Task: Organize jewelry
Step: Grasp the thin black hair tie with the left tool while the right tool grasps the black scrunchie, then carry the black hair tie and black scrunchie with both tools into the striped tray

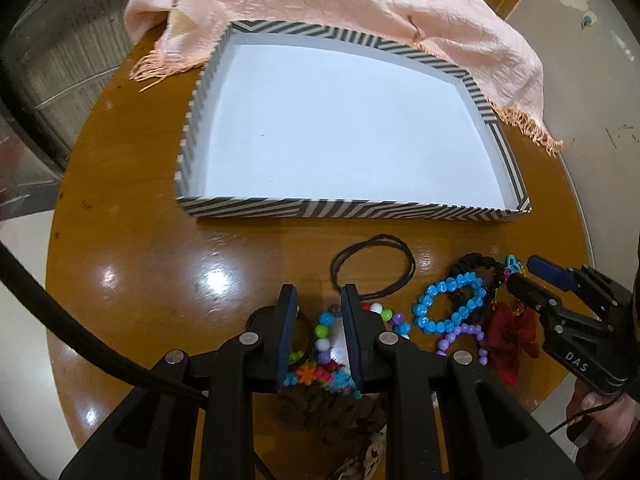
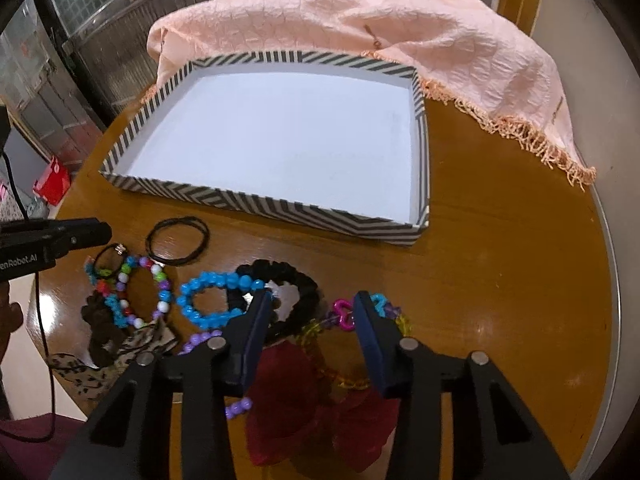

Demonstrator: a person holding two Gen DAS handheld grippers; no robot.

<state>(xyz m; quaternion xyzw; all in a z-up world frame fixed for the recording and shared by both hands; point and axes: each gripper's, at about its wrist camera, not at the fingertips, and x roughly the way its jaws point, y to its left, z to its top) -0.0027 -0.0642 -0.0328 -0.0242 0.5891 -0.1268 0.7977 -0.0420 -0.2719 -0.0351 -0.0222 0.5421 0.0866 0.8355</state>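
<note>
A striped tray [image 1: 248, 207] [image 2: 224, 196] with a bare white floor sits on the round wooden table. Jewelry lies in front of it: a blue bead bracelet [image 1: 428, 298] [image 2: 192, 292], a multicoloured bead bracelet [image 1: 322, 330] [image 2: 162, 280], a black scrunchie [image 2: 298, 280], thin black hair ties [image 1: 400, 248] [image 2: 200, 226], a purple bead string [image 1: 470, 330] and a colourful plastic link chain [image 2: 344, 318]. My left gripper [image 1: 318, 294] is open above the multicoloured beads. My right gripper [image 2: 312, 300] is open over the link chain and the scrunchie.
A pink fringed scarf [image 1: 360, 4] [image 2: 380, 20] lies behind the tray, over its far rim. A dark red fabric flower [image 1: 512, 332] [image 2: 288, 400], a brown scrunchie [image 1: 320, 412] and a leopard-print piece [image 2: 132, 344] lie at the near edge of the table [image 1: 140, 280].
</note>
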